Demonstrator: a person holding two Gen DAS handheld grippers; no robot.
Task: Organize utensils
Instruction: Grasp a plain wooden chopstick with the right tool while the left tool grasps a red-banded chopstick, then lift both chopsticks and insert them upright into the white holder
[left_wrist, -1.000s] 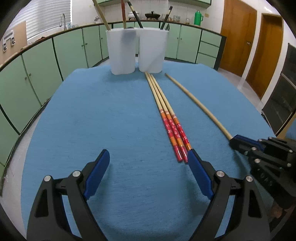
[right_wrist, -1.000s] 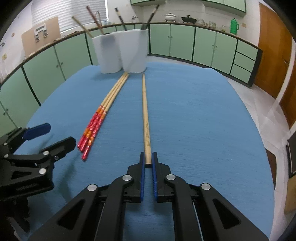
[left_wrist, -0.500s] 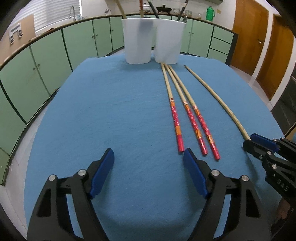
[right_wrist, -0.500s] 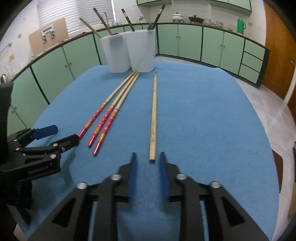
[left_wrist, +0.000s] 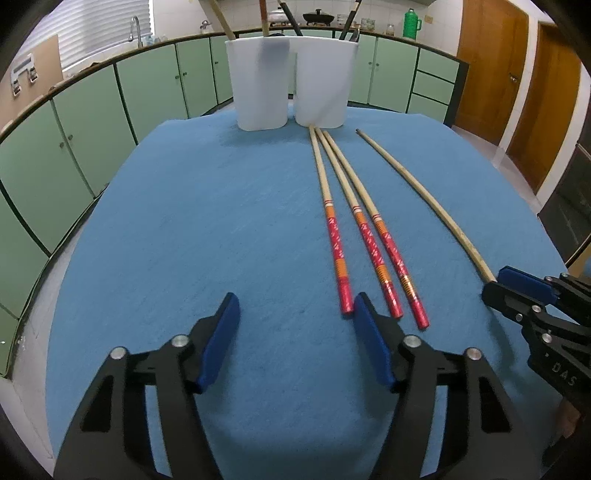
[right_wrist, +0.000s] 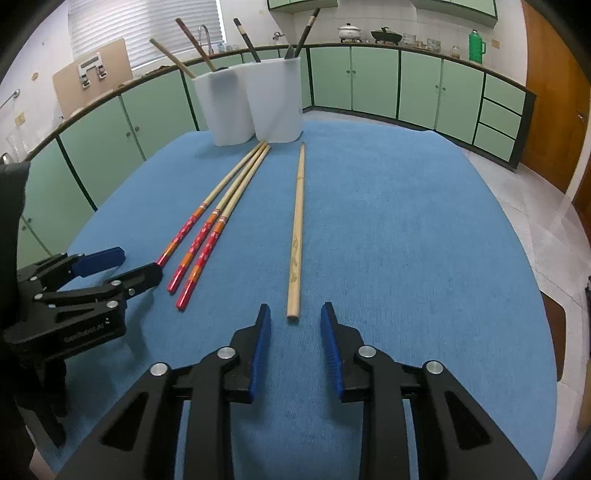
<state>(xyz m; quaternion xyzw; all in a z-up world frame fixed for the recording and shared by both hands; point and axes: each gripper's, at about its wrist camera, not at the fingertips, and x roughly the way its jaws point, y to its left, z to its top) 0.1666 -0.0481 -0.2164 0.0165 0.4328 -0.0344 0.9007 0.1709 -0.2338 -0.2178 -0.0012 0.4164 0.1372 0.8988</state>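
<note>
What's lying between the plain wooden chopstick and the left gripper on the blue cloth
Three red-handled chopsticks lie side by side between the plain chopstick and the left gripper, clearest in the right wrist view.

Left hand-held gripper (left_wrist: 293, 314) and right hand-held gripper (right_wrist: 294, 325): matte black skeletal frames with triangular cut-outs and silver round-headed screws at the pivots. Each of the fingers (left_wrist: 221, 336) carries a long blue pad, ribbed on its inner face. White lettering marks the body.

Lower ends of the utensils (right_wrist: 192, 44) inside the white holders (right_wrist: 255, 105) (contents unreadable), tops cropped.
</note>
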